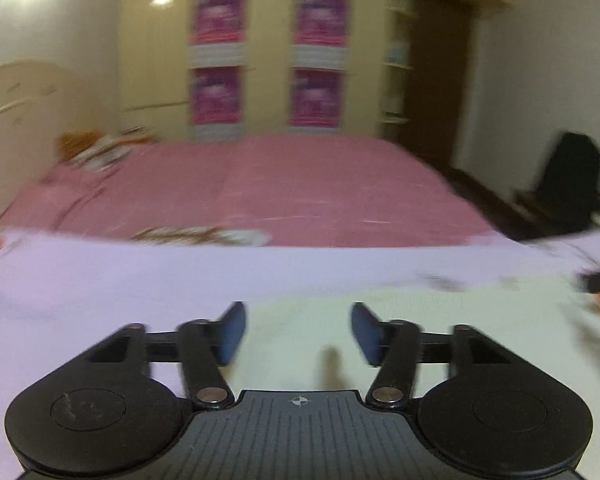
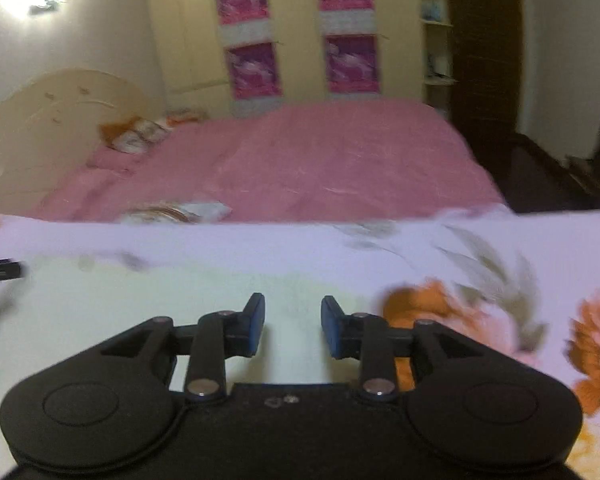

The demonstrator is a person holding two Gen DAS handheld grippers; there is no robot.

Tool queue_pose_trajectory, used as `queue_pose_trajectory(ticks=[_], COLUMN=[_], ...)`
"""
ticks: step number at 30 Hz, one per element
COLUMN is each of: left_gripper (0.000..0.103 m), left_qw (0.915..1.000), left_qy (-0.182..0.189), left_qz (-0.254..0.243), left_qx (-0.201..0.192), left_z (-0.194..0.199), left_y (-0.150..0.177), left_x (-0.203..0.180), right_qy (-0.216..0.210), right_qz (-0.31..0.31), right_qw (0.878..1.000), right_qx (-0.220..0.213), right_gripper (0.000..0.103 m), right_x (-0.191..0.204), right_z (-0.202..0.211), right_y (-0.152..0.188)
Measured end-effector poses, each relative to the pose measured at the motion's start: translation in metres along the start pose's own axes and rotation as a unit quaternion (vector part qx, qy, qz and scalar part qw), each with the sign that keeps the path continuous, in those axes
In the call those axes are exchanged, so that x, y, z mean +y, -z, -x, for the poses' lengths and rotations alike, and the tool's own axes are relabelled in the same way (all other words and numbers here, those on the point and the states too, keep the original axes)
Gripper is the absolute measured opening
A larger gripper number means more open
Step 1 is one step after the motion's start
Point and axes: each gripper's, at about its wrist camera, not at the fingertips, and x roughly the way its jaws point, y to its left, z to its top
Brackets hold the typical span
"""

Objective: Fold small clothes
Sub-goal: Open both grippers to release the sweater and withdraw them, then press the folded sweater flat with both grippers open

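We held both tongs spread and empty above the pale yellow soft cloth garment: left tongs, right tongs. The garment lay flat on the lilac floral sheet, nearer us than the pink bed. We judged a fold between grasps; next move requires pinching an edge.

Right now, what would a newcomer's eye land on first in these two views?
The pink bedspread fills the middle of both views, with four magenta posters on the cream wardrobe behind it. Nearer, a pale yellow garment lies on floral bedding, beneath the open left gripper and right gripper.
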Motion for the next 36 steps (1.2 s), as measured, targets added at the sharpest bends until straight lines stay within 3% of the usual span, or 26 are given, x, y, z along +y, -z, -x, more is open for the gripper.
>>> queue_pose_trajectory(ticks=[3,5,8,11,14,17,19,21,23,26,30,33,36], left_gripper=[0.063,0.063,0.069,0.072,0.073,0.073,0.073,0.073,0.073,0.073,0.073,0.073,0.073], left_qw=[0.9981,0.9975,0.9981,0.999,0.9987,0.9977,0.9995,0.9998,0.9986,0.997,0.9977,0.9978,0.9987], left_qy=[0.038,0.035,0.021,-0.009,-0.031,-0.054,-0.026,-0.002,0.016,0.018,0.0,-0.025,-0.023], left_qz=[-0.039,-0.042,-0.018,-0.011,0.01,0.027,0.018,-0.015,-0.046,-0.064,-0.055,-0.039,-0.028], left_qx=[0.029,0.044,0.055,0.042,0.039,0.031,0.004,0.009,0.023,0.039,0.04,0.047,0.036], left_z=[-0.011,-0.017,-0.02,-0.003,0.001,0.012,0.03,0.034,0.03,0.034,0.056,0.068,0.089], left_y=[-0.002,0.001,0.01,0.023,0.031,0.029,0.031,0.036,0.045,0.058,0.073,0.077,0.081], left_x=[-0.045,-0.06,-0.048,-0.016,0.018,0.014,-0.007,-0.033,-0.059,-0.072,-0.046,-0.03,-0.034], right_qy=[-0.033,-0.046,-0.034,-0.016,0.049,0.046,0.047,0.0,-0.032,-0.045,-0.01,0.023,0.028], right_qz=[0.048,0.076,0.113,0.102,0.059,0.011,0.006,0.009,0.043,0.088,0.106,0.074,0.047], right_qw=[0.998,0.996,0.992,0.994,0.996,0.998,0.999,1.0,0.999,0.995,0.994,0.996,0.998], right_qx=[0.01,0.026,0.04,0.041,0.038,0.038,0.012,-0.005,0.002,0.025,0.032,0.033,0.034], right_gripper=[0.033,0.043,0.047,0.048,0.048,0.048,0.05,0.049,0.047,0.048,0.048,0.048,0.047], right_x=[0.045,0.07,0.093,0.072,0.025,0.001,0.011,0.033,0.062,0.094,0.095,0.065,0.059], right_z=[-0.013,-0.024,-0.035,-0.027,-0.015,-0.005,0.013,0.026,0.03,0.026,0.036,0.046,0.06], right_y=[-0.001,0.003,0.013,0.018,0.021,0.023,0.024,0.029,0.04,0.059,0.075,0.076,0.077])
